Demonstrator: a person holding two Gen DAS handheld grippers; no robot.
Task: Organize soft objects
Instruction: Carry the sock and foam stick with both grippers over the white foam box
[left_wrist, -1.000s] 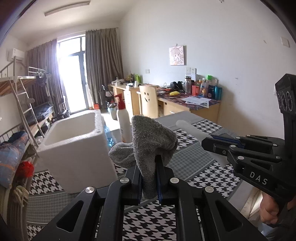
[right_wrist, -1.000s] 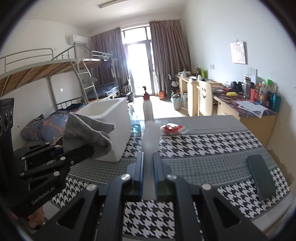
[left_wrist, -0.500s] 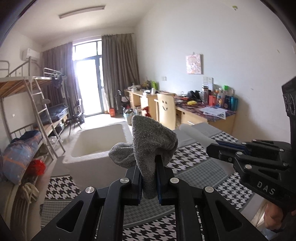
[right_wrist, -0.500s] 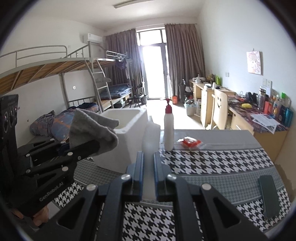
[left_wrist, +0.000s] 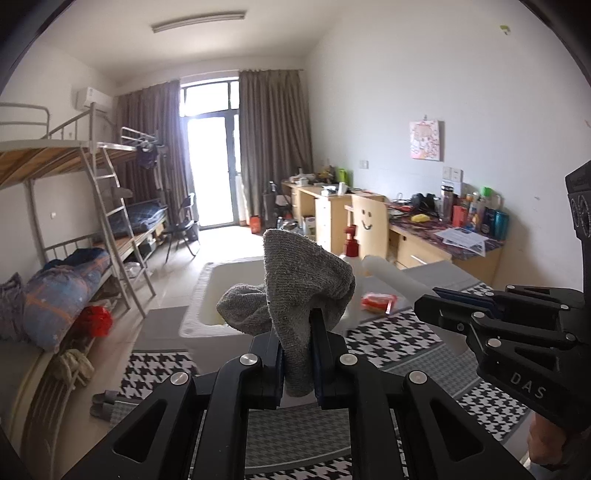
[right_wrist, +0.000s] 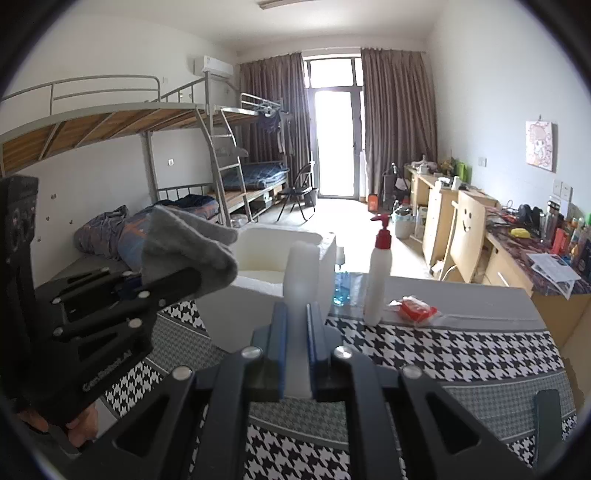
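Observation:
My left gripper (left_wrist: 297, 332) is shut on a grey sock (left_wrist: 299, 280), whose loose end flops over the fingers. It hangs above the near edge of a white foam box (left_wrist: 199, 299), open at the top. My right gripper (right_wrist: 295, 314) is shut on a white soft foam piece (right_wrist: 301, 273) that sticks up past the fingertips. It is level with the box (right_wrist: 266, 254), a little to its right. In the right wrist view the left gripper (right_wrist: 184, 280) and sock (right_wrist: 184, 243) are at the left. The left wrist view has the right gripper (left_wrist: 428, 306) and foam piece (left_wrist: 391, 275) at the right.
The table (right_wrist: 443, 347) has a houndstooth cloth. On it stand a white pump bottle (right_wrist: 376, 280) with a red top, a red packet (right_wrist: 417, 308) and a dark phone (right_wrist: 554, 413) near the right edge. Bunk beds line the left wall, desks the right.
Both grippers have risen and come closer to the foam box, so its open inside now shows from above. The sock and the foam piece stay gripped as before.

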